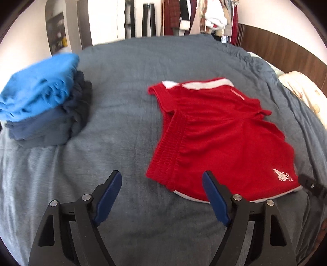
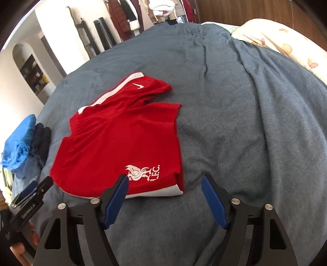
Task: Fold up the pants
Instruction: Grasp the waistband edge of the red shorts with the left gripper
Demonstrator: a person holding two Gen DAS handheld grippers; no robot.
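Note:
Red shorts [image 1: 216, 139] with white trim and a white crest lie partly folded on the grey-blue bed cover [image 1: 126, 98]; they also show in the right wrist view [image 2: 122, 139]. My left gripper [image 1: 162, 178] is open and empty, just in front of the shorts' near-left waistband corner. My right gripper [image 2: 164, 181] is open and empty, just in front of the near-right hem corner by the crest. The left gripper also shows at the left edge of the right wrist view [image 2: 40, 187], and the right gripper's tip at the right edge of the left wrist view [image 1: 310, 183].
A stack of folded blue and dark clothes [image 1: 43, 102] sits on the bed to the left of the shorts. A floral pillow [image 2: 286, 43] lies at the far right. Hanging clothes [image 1: 194, 14] and a wooden wall [image 1: 286, 47] stand behind the bed.

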